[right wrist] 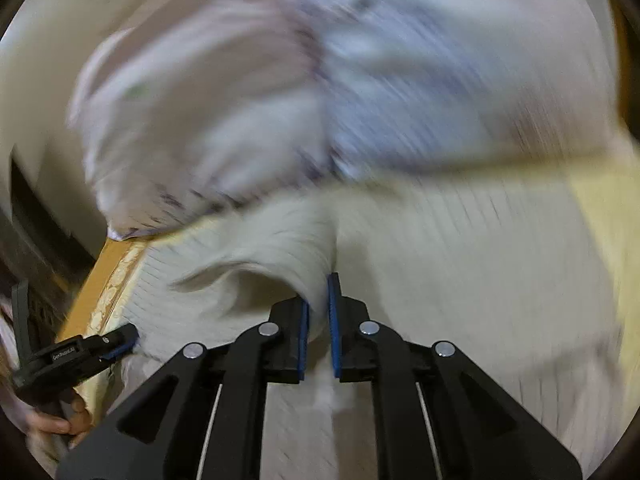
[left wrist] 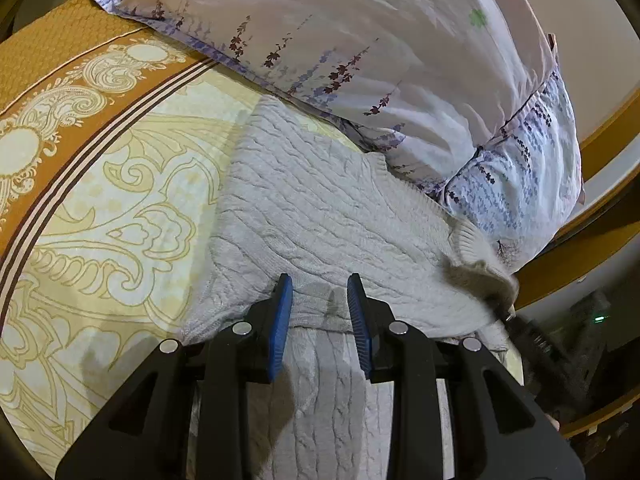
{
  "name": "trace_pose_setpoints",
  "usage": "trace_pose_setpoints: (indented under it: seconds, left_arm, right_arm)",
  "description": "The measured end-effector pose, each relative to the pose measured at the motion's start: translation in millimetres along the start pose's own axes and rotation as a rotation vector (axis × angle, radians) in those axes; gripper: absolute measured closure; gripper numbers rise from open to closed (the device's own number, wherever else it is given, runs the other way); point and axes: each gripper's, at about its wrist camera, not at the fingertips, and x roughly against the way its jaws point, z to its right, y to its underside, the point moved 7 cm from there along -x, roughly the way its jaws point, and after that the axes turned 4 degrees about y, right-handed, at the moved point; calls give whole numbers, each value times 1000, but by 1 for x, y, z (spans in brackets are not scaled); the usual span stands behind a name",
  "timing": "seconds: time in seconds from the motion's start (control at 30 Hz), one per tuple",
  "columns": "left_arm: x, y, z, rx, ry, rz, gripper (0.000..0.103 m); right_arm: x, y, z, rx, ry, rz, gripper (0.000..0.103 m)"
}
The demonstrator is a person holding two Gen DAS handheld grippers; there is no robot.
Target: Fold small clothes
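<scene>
Left wrist view: cream and gold patterned bedsheet (left wrist: 100, 208) at left, with an orange border strip beyond it. Pale grey cable-knit sweater (left wrist: 312, 208) lies on the bed mid-frame, one layer already laid over another near the camera. Floral lilac-printed pillow (left wrist: 360, 60) sits behind it, touching the knit's far edge.

Left gripper (left wrist: 320, 312): blue-padded fingers (left wrist: 282, 320) stand apart with a clear gap, nothing between them, tips hovering at the folded edge. Whether they touch the knit I cannot tell.

At the right edge of this view a lifted, ribbed flap of the sweater shows blurred.

Right wrist view: heavily smeared, so detail is poor. Left gripper (right wrist: 120, 346) appears at lower left, held in a hand (right wrist: 60, 420), its tip at the sweater's (right wrist: 440, 248) near edge. Right gripper (right wrist: 318, 320): fingers (right wrist: 333, 320) nearly together, a raised ridge of knit seemingly pinched between them, though the blur makes the grip only probable. Pillow (right wrist: 240, 100) is a pale smudge above.

Step in hand, by my reading: a fold in progress, the right side carrying a flap of the sweater across its body. Next move calls for laying that flap flat and square on the lower layer, releasing cleanly, with the left fingers ready to pin or smooth the edge.
</scene>
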Motion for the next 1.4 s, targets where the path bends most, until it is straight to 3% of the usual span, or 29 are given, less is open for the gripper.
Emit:
trace_pose_setpoints:
  seconds: [0.07, 0.2, 0.53, 0.6, 0.67, 0.8, 0.9, 1.03, 1.1, 1.2, 1.23, 1.27, 1.4]
  left_arm:
    - [0, 0, 0, 2, 2, -1, 72]
    - [0, 0, -1, 3, 4, 0, 72]
    - [0, 0, -1, 4, 4, 1, 72]
    - [0, 0, -1, 6, 4, 1, 72]
    - [0, 0, -1, 9, 5, 0, 72]
    - [2, 1, 3, -2, 3, -9, 70]
    - [4, 3, 10, -11, 28, -11, 59]
    - [10, 5, 24, -59, 47, -11, 48]
    - [23, 5, 29, -95, 44, 20, 44]
    - [44, 7, 26, -127, 27, 41, 43]
    - [49, 9, 22, -126, 21, 40, 43]
    - [55, 11, 17, -122, 18, 37, 43]
    - [75, 37, -6, -66, 47, -8, 45]
  right_arm:
    - [-3, 4, 13, -44, -9, -20, 79]
    - [4, -5, 28, -96, -7, 21, 74]
    - [16, -18, 93, -306, 53, 72, 74]
    - [16, -20, 102, -327, 60, 74, 78]
    - [12, -25, 107, -320, 73, 70, 94]
    - [41, -36, 99, -257, 29, 174, 97]
    - [55, -39, 98, -216, 64, 226, 97]
    - [28, -28, 125, -249, 183, 135, 97]
    - [22, -25, 128, -242, 189, 96, 95]
    - [40, -23, 126, -254, 145, 104, 77]
    - [51, -20, 126, -256, 118, 115, 61]
    - [61, -17, 127, -252, 105, 125, 52]
    - [93, 13, 141, -227, 50, 98, 50]
